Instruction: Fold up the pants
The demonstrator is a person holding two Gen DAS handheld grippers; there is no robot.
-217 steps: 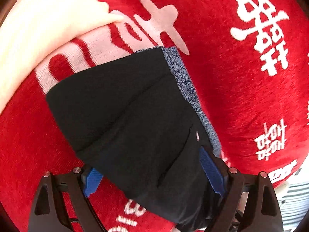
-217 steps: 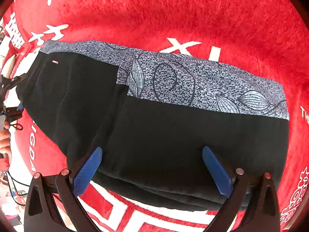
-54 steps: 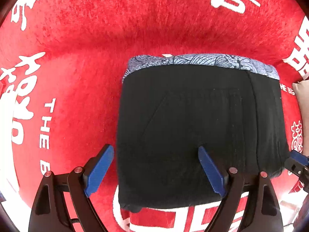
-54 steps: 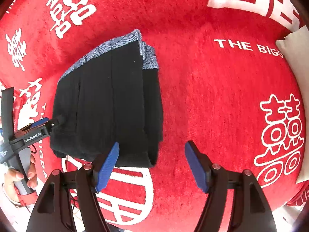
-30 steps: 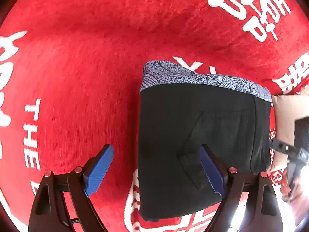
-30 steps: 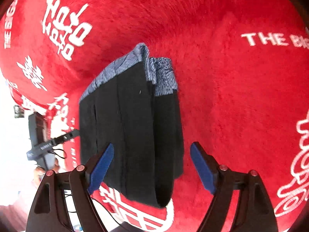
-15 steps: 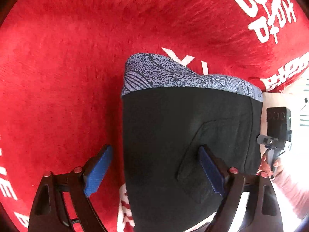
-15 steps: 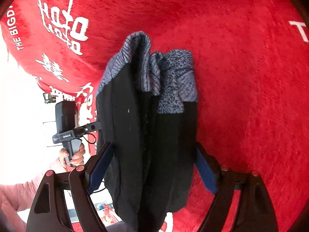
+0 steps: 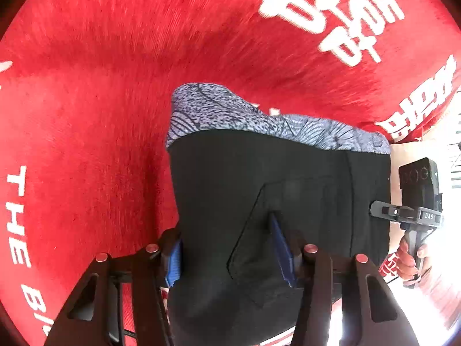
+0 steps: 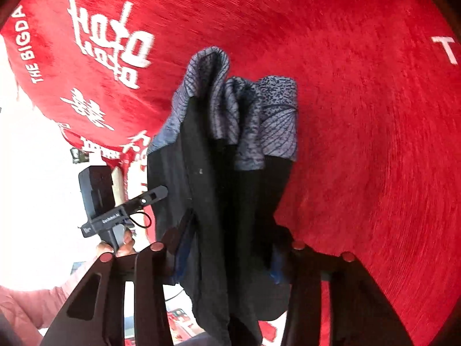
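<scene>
Both tongs (image 9: 227, 253) (image 10: 227, 259) have clamped the pants (image 9: 276, 201); right view shows stacked layers.

My left gripper (image 9: 229, 255) has now closed its blue pads on the near edge of the folded black pants with the grey patterned waistband (image 9: 259, 190), and my right gripper (image 10: 227, 255) has clamped the bundle's end too. The bundle's layers are bunching where they lay flat seconds ago.

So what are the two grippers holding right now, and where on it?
Both hold the folded pants: left gripper and right gripper each clamp the black near edge, opposite the patterned waistband.
</scene>
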